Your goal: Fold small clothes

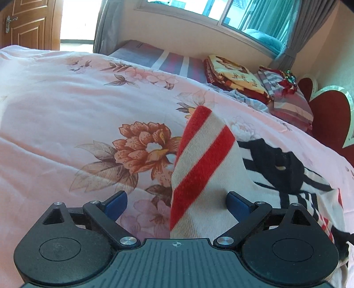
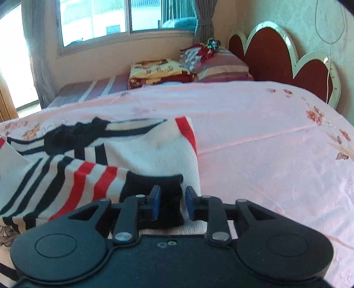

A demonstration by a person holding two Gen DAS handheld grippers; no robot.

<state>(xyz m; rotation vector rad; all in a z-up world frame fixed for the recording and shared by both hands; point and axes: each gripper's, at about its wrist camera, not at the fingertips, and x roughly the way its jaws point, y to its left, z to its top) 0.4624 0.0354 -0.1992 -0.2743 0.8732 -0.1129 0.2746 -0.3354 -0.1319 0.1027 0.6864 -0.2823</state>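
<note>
A small cream knit sweater with red and black stripes (image 1: 208, 159) lies on the pink floral bedspread (image 1: 66, 106). In the left wrist view one edge of it stands up between the jaws of my left gripper (image 1: 176, 202), which is wide open and not closed on it. In the right wrist view the sweater (image 2: 152, 150) lies folded over, and its striped sleeve ends in a black cuff (image 2: 154, 183). My right gripper (image 2: 172, 203) has its blue pads (image 2: 156, 203) partly closed around that cuff, with a gap on the right side.
The bedspread (image 2: 254, 133) stretches wide to the right. At the far end of the bed lie a folded yellow and red blanket (image 2: 159, 71) and striped pillows (image 2: 221, 64). A red scalloped headboard (image 2: 270, 57) and a window (image 2: 124, 20) stand behind.
</note>
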